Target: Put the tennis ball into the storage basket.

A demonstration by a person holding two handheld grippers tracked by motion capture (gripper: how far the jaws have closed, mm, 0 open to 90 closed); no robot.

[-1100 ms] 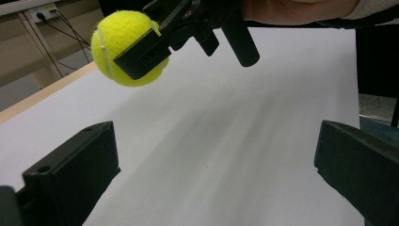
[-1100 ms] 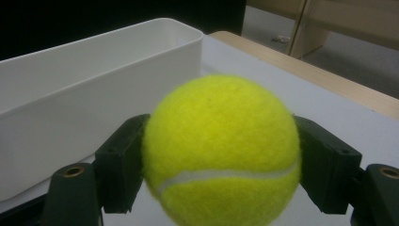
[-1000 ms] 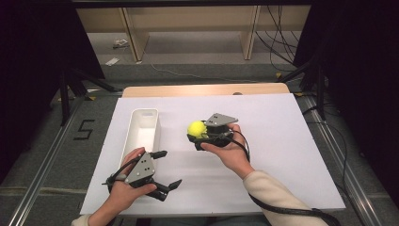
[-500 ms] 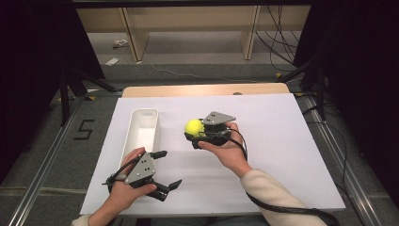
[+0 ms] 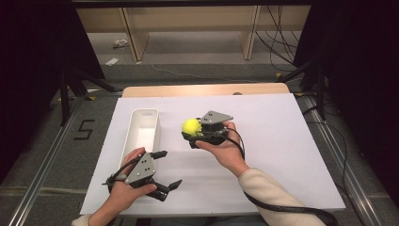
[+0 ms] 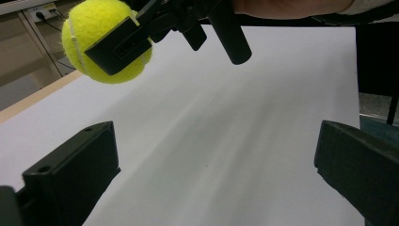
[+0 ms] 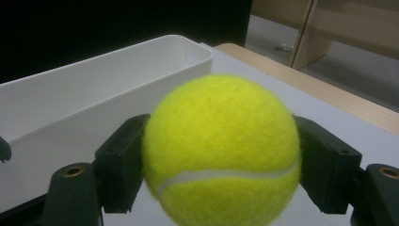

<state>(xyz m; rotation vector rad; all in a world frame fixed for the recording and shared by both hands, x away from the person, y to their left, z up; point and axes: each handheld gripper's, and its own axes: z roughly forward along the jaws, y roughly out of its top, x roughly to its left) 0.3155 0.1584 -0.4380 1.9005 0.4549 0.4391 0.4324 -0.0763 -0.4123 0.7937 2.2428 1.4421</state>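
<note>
A yellow tennis ball (image 5: pixel 191 126) (image 7: pixel 221 150) (image 6: pixel 101 40) hangs above the white table sheet, clamped between the jaws of my right gripper (image 5: pixel 193 131) (image 7: pixel 221 160). It is held just right of a long white bin (image 5: pixel 142 131) (image 7: pixel 80 103), whose inside looks bare. My left gripper (image 5: pixel 168 170) (image 6: pixel 211 169) rests low near the front left of the sheet, jaws spread wide with nothing between them. The left gripper view looks up at the held ball and the right gripper (image 6: pixel 155 23).
A white sheet (image 5: pixel 282 141) covers the table, with a wooden strip (image 5: pixel 202 89) along its far edge. Beyond stand wooden shelf legs (image 5: pixel 131 33) and floor cables (image 5: pixel 277 37). Dark stands flank both sides.
The right gripper has carried the ball a little to the left, toward the bin. The left gripper has stayed put.
</note>
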